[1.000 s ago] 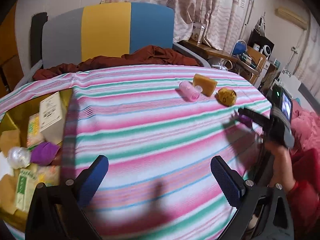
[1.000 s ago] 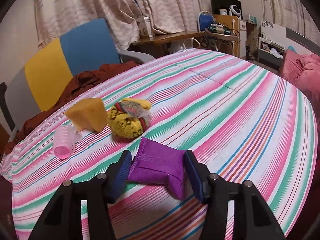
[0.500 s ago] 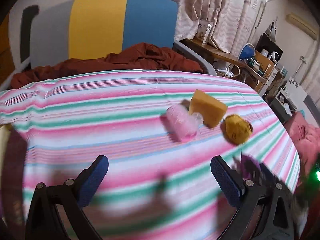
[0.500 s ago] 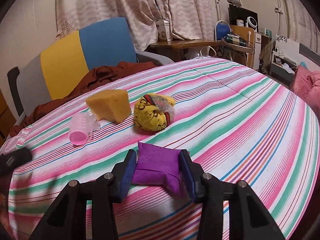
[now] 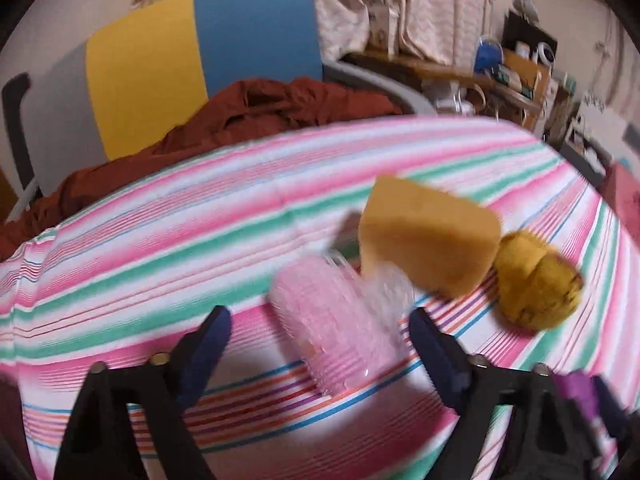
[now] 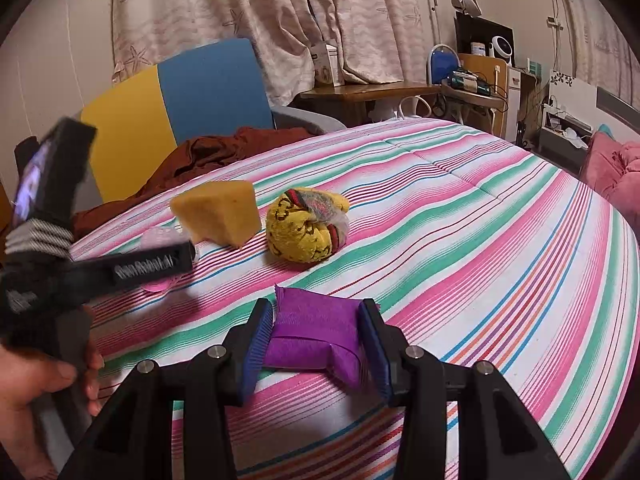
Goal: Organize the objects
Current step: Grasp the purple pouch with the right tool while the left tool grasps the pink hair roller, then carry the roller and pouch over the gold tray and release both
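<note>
A pink ribbed plastic cup (image 5: 340, 322) lies on its side on the striped bedspread (image 5: 160, 240), between the jaws of my open left gripper (image 5: 320, 336). Behind it lie a yellow sponge (image 5: 428, 236) and a yellow sock ball (image 5: 536, 284). My right gripper (image 6: 318, 344) is shut on a purple cloth pouch (image 6: 316, 330), just above the bedspread (image 6: 480, 240). The sponge (image 6: 218, 212) and the sock ball (image 6: 308, 230) lie beyond it. The left gripper body (image 6: 132, 268) crosses the left of that view and hides most of the cup (image 6: 160, 236).
A yellow, blue and grey chair back (image 5: 180, 64) stands behind the bed with a rust-red cloth (image 5: 260, 116) draped at its foot. A wooden desk with clutter (image 6: 400, 92) and curtains (image 6: 280, 20) are at the back. A pink cushion (image 6: 616, 184) lies at the far right.
My left gripper swung right from the box of items and closed in on the pink cup, which now sits between its jaws. My right gripper stays shut on the purple pouch, drifting slightly.
</note>
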Available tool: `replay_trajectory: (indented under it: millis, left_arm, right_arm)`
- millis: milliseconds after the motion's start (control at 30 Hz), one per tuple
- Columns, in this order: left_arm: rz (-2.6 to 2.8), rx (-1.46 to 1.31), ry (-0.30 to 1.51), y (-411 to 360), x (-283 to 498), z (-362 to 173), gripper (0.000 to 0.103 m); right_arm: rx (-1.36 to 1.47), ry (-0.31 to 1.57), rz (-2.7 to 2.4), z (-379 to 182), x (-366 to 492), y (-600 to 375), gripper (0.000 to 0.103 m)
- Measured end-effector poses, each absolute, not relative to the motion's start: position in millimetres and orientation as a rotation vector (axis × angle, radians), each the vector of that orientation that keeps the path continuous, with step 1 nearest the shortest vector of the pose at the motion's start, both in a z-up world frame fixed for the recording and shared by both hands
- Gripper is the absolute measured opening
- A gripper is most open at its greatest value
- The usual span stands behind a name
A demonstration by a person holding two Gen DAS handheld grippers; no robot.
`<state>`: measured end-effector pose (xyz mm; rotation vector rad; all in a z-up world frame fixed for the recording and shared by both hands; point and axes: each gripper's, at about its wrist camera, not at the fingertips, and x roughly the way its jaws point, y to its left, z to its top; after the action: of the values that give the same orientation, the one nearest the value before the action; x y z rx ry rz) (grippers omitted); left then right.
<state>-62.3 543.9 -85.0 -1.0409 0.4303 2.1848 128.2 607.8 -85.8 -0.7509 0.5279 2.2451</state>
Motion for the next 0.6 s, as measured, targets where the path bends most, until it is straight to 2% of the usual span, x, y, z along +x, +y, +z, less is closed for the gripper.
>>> replay_trajectory:
  millis: [67, 100, 133, 600]
  left_arm:
    - [2.169, -1.062, 0.379, 539.1, -68.2, -86.7, 0.071]
    - [2.176, -1.056, 0.367, 536.6, -68.5, -85.9, 0.061]
    - [2.175, -1.046, 0.371, 534.6, -68.1, -85.6, 0.056]
    - [2.244, -0.871, 0.291, 453.9, -30.6, -67.6, 0.054]
  right_arm:
    - [-0.752, 0.525, 2.245, -85.9, 127.7, 607.4, 0.045]
    - [-0.751, 0.524, 2.244, -85.7, 127.7, 607.4, 0.045]
    - [-0.751, 0.523, 2.244, -85.6, 127.7, 607.4, 0.045]
    - [-0.760, 0.475, 2.231, -84.5, 124.9, 602.0, 0.045]
